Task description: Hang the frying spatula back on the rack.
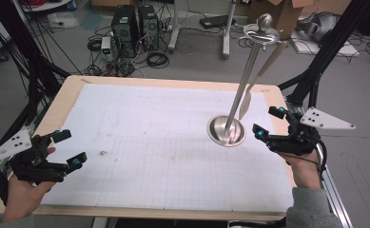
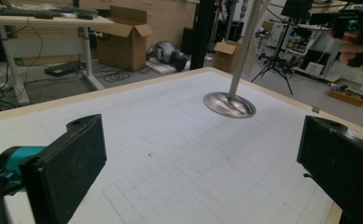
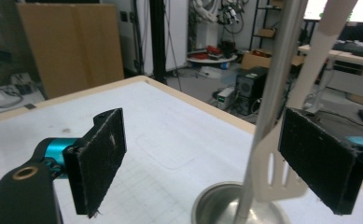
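Table [image 1: 125, 142] bare around stand [image 1: 226, 131], spatula [image 3: 282, 177] between right gripper [image 1: 269, 123] fingers.

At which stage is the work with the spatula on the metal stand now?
Done: nothing visible yet; the spatula hangs from the top ring of the metal stand. In hand: the right gripper is open beside the stand's base, its jaws on either side of the spatula blade without touching it. The left gripper is open and empty, far off. Left: probably gripping the spatula and lifting it off.
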Demonstrator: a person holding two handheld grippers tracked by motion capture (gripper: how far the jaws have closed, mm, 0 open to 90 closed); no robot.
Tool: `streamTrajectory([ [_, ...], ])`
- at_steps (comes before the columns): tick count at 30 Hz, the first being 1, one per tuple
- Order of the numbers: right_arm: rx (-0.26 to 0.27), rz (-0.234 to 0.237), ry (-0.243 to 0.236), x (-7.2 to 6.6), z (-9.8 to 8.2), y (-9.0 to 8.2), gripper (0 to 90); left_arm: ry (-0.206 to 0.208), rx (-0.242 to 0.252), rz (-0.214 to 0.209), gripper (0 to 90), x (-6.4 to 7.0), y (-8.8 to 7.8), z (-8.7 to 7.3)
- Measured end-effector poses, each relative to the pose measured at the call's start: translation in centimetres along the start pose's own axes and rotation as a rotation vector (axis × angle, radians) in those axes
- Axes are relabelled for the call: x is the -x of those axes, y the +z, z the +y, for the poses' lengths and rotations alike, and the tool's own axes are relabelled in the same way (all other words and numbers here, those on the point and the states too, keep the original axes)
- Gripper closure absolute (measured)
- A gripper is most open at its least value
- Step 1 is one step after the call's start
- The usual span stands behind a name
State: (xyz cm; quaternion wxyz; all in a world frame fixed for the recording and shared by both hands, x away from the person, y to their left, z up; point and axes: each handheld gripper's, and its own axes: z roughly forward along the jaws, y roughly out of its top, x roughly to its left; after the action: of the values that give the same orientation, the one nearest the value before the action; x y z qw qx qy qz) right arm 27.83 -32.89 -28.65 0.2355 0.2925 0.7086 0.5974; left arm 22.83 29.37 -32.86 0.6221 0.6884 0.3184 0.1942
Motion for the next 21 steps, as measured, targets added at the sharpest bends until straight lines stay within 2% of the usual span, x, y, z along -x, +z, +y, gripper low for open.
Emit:
streamTrajectory([
  [9, -0.012, 0.051, 0.011, -0.9, -1.8, -1.3, 14.5, 0.001, -0.001, -0.016, 1.8, 0.0, 0.6, 0.0],
  [12, -0.013, 0.081, 0.036, -1.1, -2.6, -1.8, 14.5, 0.002, -0.005, -0.027, 1.8, 0.0, 0.6, 0.1],
  [16, -0.023, 0.1, 0.037, -1.3, -3.8, -2.1, 14.5, 0.001, 0.006, -0.04, 1.8, 0.1, 0.7, 0.1],
  [21, -0.025, 0.122, 0.067, -1.4, -5.0, -2.4, 14.5, 0.015, 0.029, -0.063, 1.8, 0.2, 0.6, 0.2],
])
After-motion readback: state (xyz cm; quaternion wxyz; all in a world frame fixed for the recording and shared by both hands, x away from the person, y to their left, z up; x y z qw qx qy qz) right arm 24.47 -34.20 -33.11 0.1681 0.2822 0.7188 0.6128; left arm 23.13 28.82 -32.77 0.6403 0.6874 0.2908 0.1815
